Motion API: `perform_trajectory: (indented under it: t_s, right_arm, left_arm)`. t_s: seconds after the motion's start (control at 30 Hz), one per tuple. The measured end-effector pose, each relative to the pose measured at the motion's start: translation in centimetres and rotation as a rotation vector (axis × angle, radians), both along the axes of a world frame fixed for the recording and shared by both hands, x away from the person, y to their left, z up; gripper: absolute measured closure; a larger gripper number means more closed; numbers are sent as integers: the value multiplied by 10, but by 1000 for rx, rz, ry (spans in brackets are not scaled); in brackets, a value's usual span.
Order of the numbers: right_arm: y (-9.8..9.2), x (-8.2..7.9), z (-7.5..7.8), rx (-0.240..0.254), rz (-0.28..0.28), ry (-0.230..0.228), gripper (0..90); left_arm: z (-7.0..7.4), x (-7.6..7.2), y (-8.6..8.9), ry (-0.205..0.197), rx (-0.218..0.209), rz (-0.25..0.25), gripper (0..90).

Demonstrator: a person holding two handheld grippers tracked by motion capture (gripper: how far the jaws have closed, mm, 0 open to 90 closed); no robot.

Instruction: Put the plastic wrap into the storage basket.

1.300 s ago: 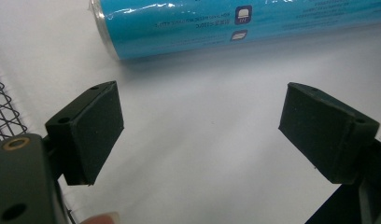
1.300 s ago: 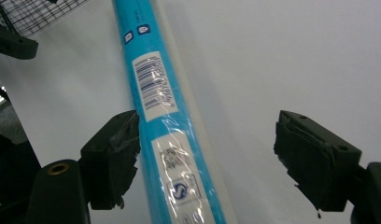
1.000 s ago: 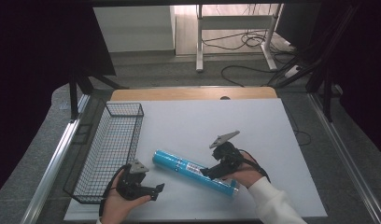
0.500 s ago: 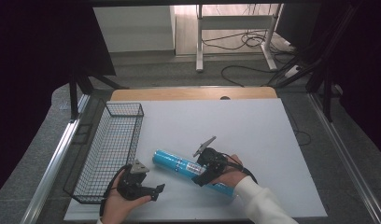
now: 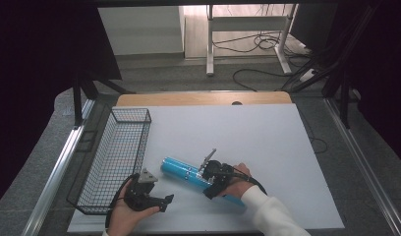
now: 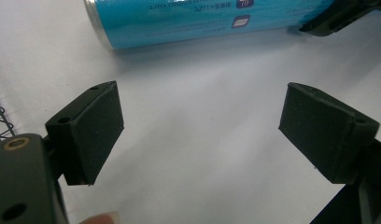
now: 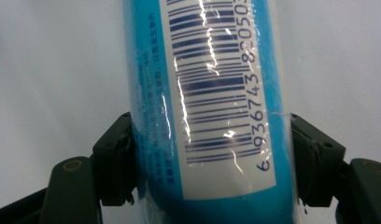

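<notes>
Black jaws of the right gripper are clamped on either side of a blue cylindrical can, one pad pressed against each flank. That close-up gives you the white label with a barcode and a digit string running along the can's length, stuff you can't read from above.

From the high view, the can lies flat on the white bench, long axis running diagonally: one end points up-left toward the wire basket, the other end sits down-right under the right gripper and hand, which grab it near that lower end.

Over on the other side, the left gripper rests near the front edge just beside the basket, jaws spread wide with nothing between them. Its own view shows bare bench between the pads, plus the can's silvery rim end lying across the top, apart from the pads.
</notes>
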State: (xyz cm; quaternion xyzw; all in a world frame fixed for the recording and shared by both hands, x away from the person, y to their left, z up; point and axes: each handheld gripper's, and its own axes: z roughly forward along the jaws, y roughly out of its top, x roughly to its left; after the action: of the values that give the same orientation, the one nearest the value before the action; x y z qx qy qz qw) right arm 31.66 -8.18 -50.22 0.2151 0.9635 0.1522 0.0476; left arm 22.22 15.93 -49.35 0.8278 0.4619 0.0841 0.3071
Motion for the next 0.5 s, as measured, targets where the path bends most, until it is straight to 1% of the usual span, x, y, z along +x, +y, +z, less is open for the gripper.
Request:
perform_trajectory:
  t_s: [0.07,0.17,0.23,0.27,0.3,0.33,0.37,0.47,0.5]
  right_arm:
    - [1,1,0,-3,0,7,300]
    - [2,1,2,-21,25,7,310]
    - [2,2,2,-23,27,9,311]
    - [2,2,2,-16,18,18,311]
    - [1,3,2,-11,23,20,312]
    - [0,4,2,-2,17,36,313]
    - [0,4,2,10,10,41,315]
    - [-1,3,5,42,-5,45,318]
    - [-2,3,8,52,-29,41,320]
  left_arm:
    - [0,0,0,1,1,0,133]
    - [-1,0,0,2,-1,1,133]
    - [0,0,1,1,-4,3,133]
    - [0,1,2,1,-6,4,133]
    - [0,1,2,2,-9,6,133]
    - [0,1,3,1,-13,9,133]
    - [0,1,3,1,-14,10,133]
    - [-1,1,4,4,-16,11,133]
    - [-1,1,4,4,-18,11,133]
